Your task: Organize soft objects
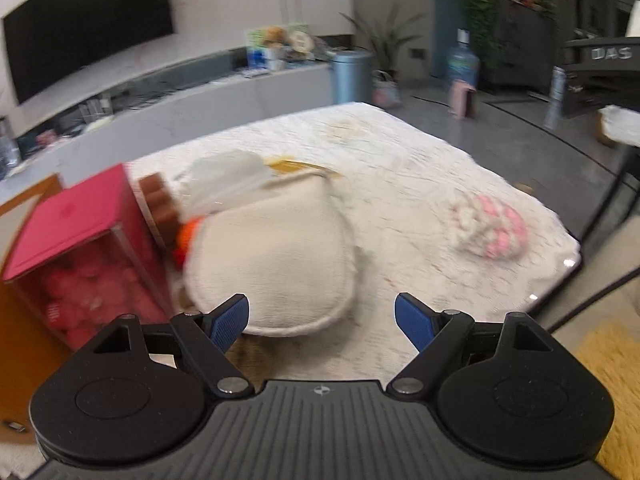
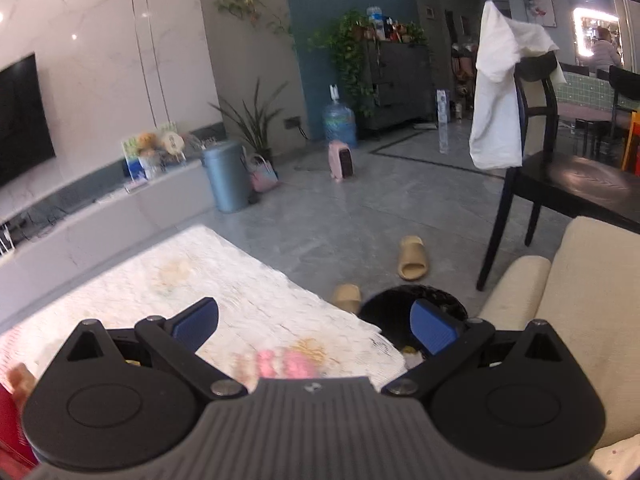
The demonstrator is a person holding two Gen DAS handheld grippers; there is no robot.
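Your left gripper (image 1: 322, 316) hangs just above the near edge of the table (image 1: 400, 184), its blue pads spread wide with nothing between them. Right ahead of its left finger lies the cream plush cushion (image 1: 272, 264), flat on the white textured cover. Tucked against the cushion's left side is an orange soft piece (image 1: 188, 236), and beside that a brown chocolate-bar-shaped plush (image 1: 160, 208) leans on the red-lidded clear box (image 1: 84, 248), which holds pink soft things. Behind the cushion sits a whitish, blurred item (image 1: 228, 180) that you cannot identify. Off to the right, well apart from the cushion, the pink-and-white fluffy toy (image 1: 490, 228) rests alone near the table's right edge.

Your right gripper (image 2: 314, 326) is released too, fingers apart and empty, held over the table's corner. The same pink-and-white toy (image 2: 280, 364) shows just beyond its body, low in the right wrist view. Past the corner, two tan slippers (image 2: 412, 258) lie on the grey floor, with a black chair (image 2: 532, 136) draped in white cloth farther back.
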